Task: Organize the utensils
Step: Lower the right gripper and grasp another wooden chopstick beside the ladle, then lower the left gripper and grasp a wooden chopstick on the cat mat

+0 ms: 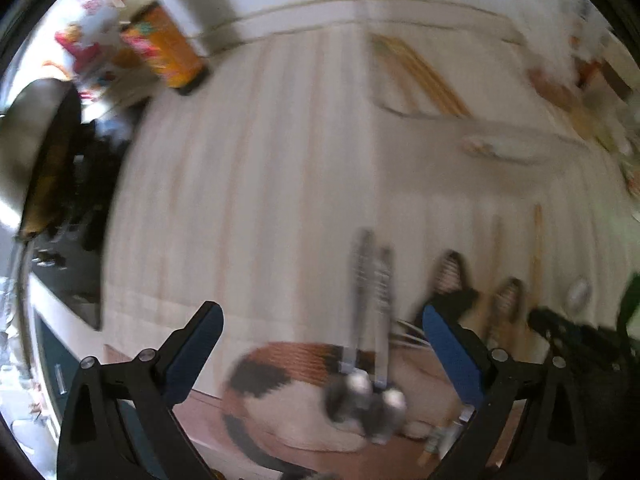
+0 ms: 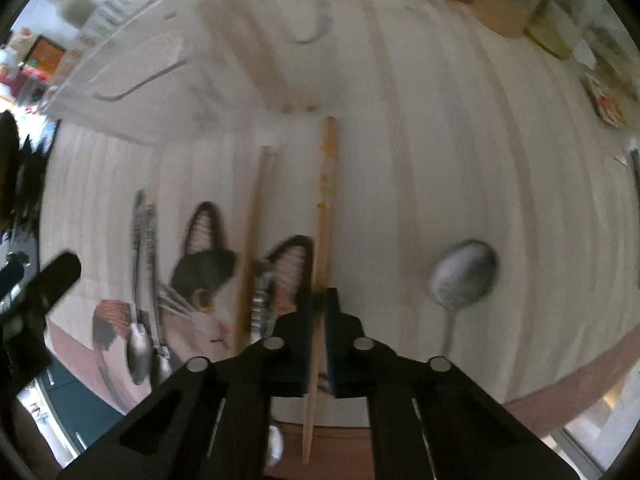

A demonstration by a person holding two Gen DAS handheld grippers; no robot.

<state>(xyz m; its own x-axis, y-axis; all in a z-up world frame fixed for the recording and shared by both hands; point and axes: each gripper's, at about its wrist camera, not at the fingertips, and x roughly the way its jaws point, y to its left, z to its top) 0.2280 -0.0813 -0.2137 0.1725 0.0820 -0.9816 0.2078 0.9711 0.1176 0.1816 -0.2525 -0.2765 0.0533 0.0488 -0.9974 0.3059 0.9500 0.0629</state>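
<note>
My right hand-held gripper point(image 2: 319, 312) clamps a wooden chopstick point(image 2: 325, 216) lying on the worktop point(image 2: 440, 140); my left hand-held gripper point(image 1: 320, 340) gapes wide above two metal spoons point(image 1: 370, 320). Next I judge: lift, carry toward the clear tray point(image 2: 132, 64).

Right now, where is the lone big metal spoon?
Right wrist view, right side: the metal spoon lies on the striped cloth, apart, right of the wooden chopstick.

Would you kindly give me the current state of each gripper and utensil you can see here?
Left gripper: open, hanging over two metal spoons, not touching them.
Right gripper: shut on one wooden chopstick.
Second chopstick: lying loose on the tablecloth.
Big metal spoon: lying loose on the cloth, to the right.
Clear organizer tray: holds wooden sticks, blurred.
</note>
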